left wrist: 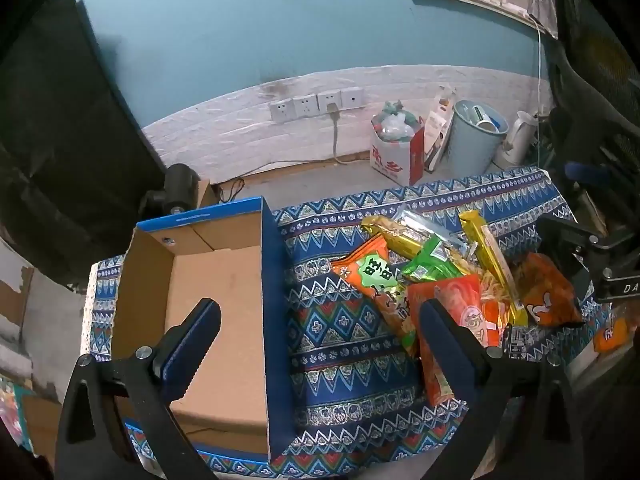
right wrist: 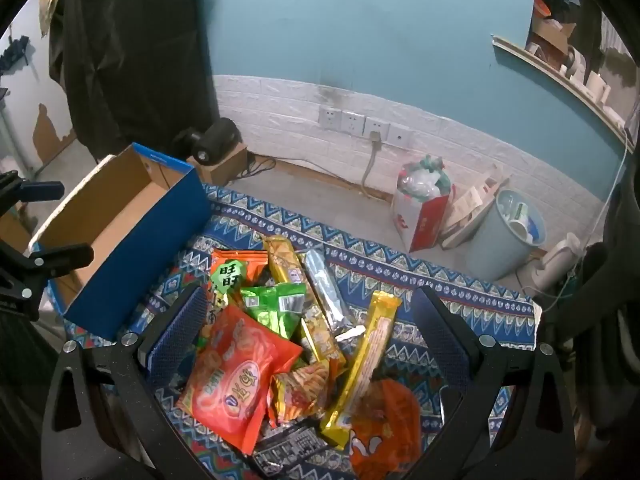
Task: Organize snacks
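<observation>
With both tools hovering bare above the patterned tablecloth [left wrist: 344, 344], nothing gripped yet. Left gripper [left wrist: 320, 320]: fingers spread wide, straddling the right wall of the shoebox [left wrist: 224, 280], one pad over the cardboard floor, the other at the left edge of the snack pile [right wrist: 296, 340]. Right gripper [right wrist: 308, 316]: fingers likewise spread, framing the pile, which fills the lower centre of the right wrist view. Clearly the nearer tool for a first pick.

Directly between and just below the right fingers: red noodle-snack packet [right wrist: 236, 380], a puffy, glossy pillow bag lying flat on top. Beside it, toward lower right, gold wafer bar [right wrist: 364, 364], long axis running from lower centre up toward the frame's middle, roughly along the fingers rather than across them, so probably calling for a wrist turn. Green foil pouch [right wrist: 276, 304] and silver sachet [right wrist: 326, 292] farther up, crinkled and slippery-looking. Shoebox at upper left of that view, rigid, blue outside, brown inside, open, holding no snacks.
</observation>
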A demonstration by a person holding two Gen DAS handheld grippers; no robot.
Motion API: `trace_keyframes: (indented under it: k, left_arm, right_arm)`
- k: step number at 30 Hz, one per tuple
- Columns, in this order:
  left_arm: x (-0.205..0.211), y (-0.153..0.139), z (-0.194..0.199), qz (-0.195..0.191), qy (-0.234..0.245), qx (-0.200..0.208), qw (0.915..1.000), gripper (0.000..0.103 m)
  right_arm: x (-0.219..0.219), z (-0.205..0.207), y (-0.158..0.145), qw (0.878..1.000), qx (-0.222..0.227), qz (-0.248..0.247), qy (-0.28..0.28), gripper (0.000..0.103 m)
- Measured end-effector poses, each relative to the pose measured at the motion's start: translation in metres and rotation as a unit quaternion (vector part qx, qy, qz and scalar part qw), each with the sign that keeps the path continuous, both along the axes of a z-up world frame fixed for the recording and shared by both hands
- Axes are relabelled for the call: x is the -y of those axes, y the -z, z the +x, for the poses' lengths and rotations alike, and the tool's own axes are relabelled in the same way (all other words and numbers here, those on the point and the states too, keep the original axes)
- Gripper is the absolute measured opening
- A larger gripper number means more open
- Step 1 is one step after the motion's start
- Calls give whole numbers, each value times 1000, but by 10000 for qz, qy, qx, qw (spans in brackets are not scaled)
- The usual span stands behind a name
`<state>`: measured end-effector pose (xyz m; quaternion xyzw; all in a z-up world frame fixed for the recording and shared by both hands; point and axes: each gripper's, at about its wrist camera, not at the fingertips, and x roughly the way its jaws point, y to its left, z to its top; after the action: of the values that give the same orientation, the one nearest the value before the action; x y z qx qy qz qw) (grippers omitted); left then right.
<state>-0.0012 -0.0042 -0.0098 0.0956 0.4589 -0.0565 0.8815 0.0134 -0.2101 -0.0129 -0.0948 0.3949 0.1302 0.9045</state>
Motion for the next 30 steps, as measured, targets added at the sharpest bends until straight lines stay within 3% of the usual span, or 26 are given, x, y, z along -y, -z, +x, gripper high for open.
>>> trace_keyframes:
  k: [30]
  left_arm:
    - [1,2,1,8,8,-67,10000,100]
  right_arm:
    - [1,0,7,9999,-91,-49,-18,100]
